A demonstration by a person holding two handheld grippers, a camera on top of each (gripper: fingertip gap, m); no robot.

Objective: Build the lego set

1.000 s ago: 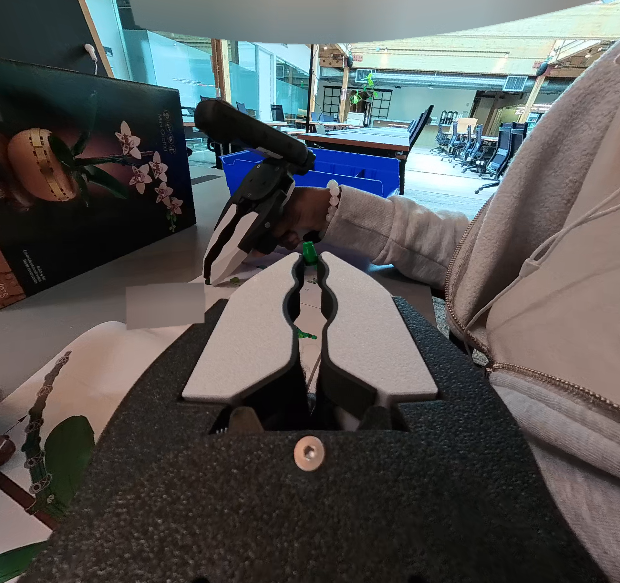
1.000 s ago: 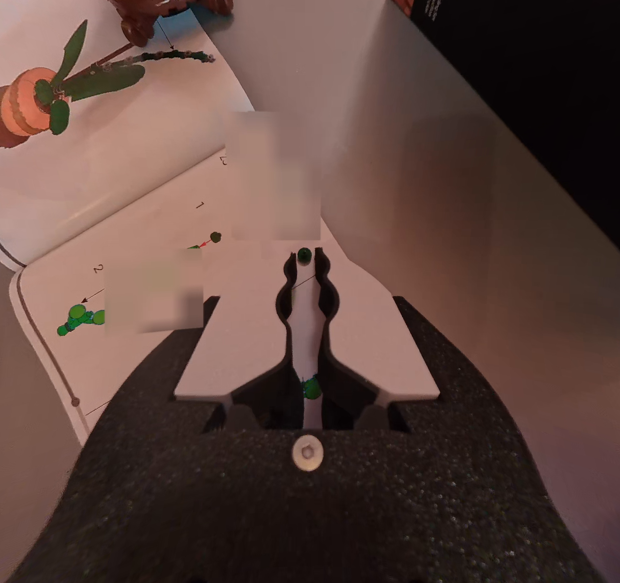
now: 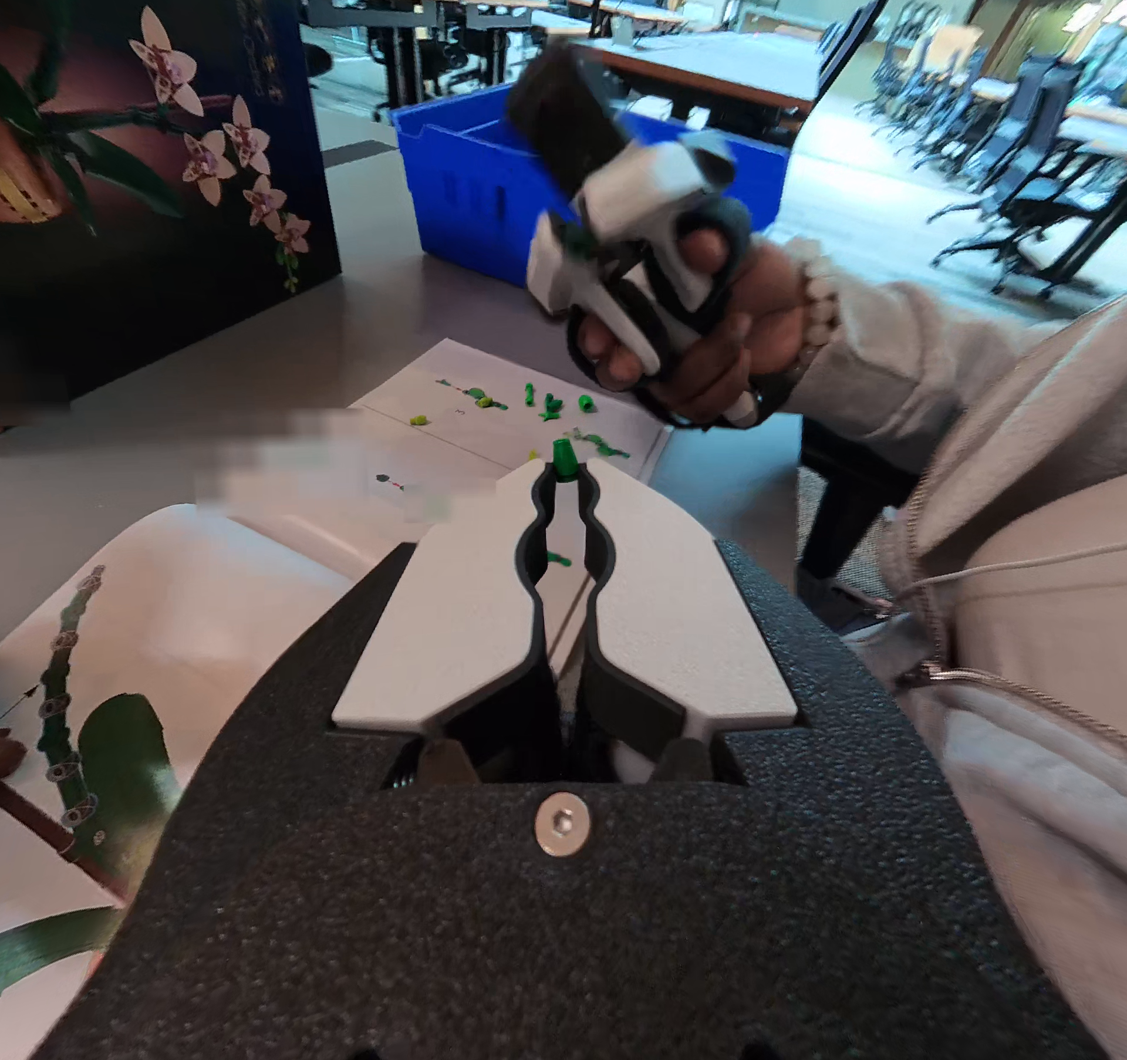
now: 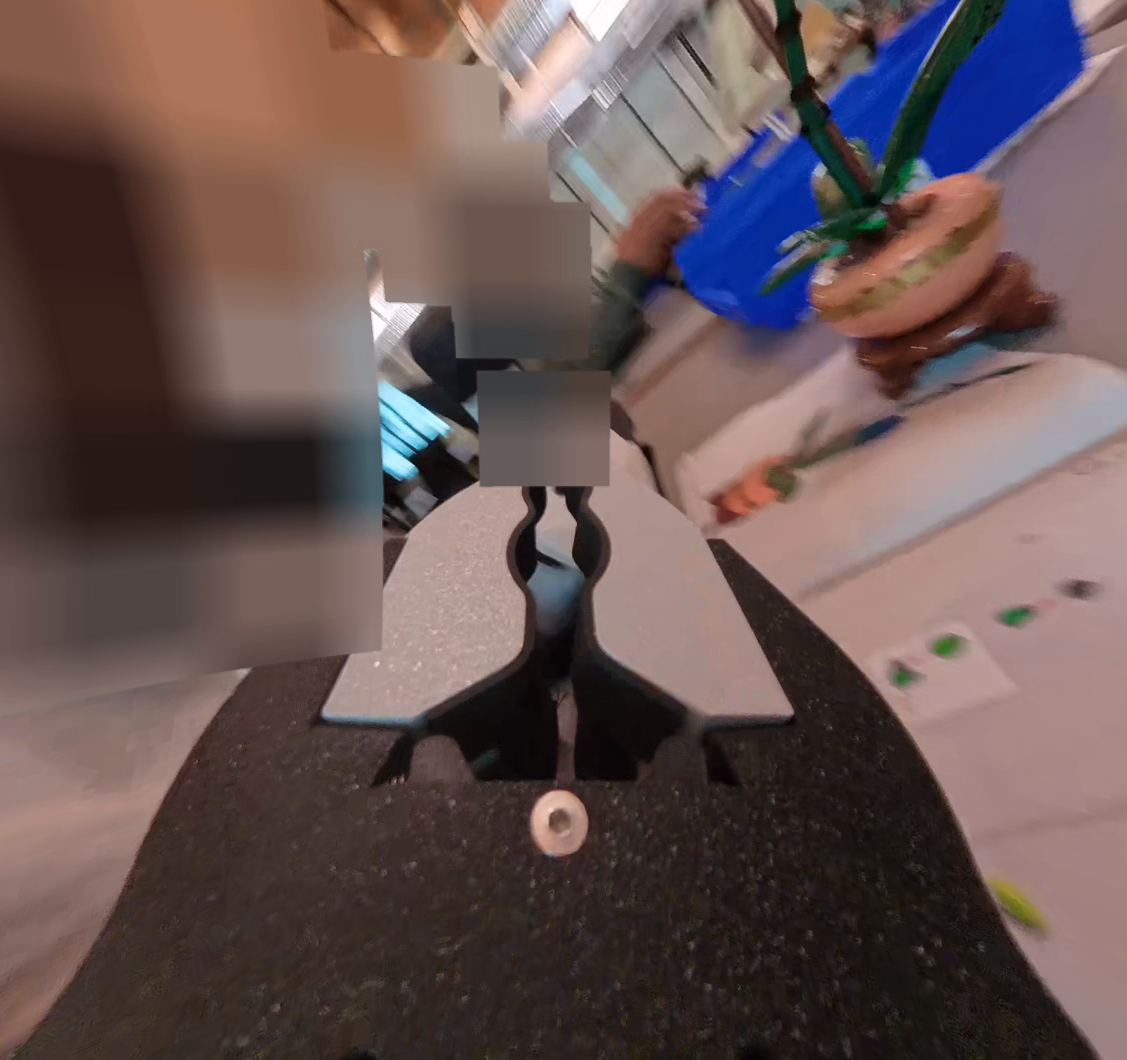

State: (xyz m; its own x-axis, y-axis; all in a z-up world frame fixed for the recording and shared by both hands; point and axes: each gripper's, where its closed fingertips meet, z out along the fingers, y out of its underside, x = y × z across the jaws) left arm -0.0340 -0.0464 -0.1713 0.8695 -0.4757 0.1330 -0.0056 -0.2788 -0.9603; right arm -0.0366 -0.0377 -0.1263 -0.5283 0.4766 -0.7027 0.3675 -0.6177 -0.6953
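We pinch a small green piece (image 3: 565, 459) between the left gripper (image 3: 566, 470) tips, above the open instruction booklet (image 3: 518, 415) carrying loose green pieces (image 3: 552, 405). The right gripper (image 3: 570, 250) is raised; we cannot tell its finger state. We cannot see inside the blue bin (image 3: 463, 189).

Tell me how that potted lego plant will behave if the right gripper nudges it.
The potted plant looks top-heavy: tall stems rise above a round pot on a small brown stand, so it probably tips rather than slides. Its thin leaves likely pop off easily.
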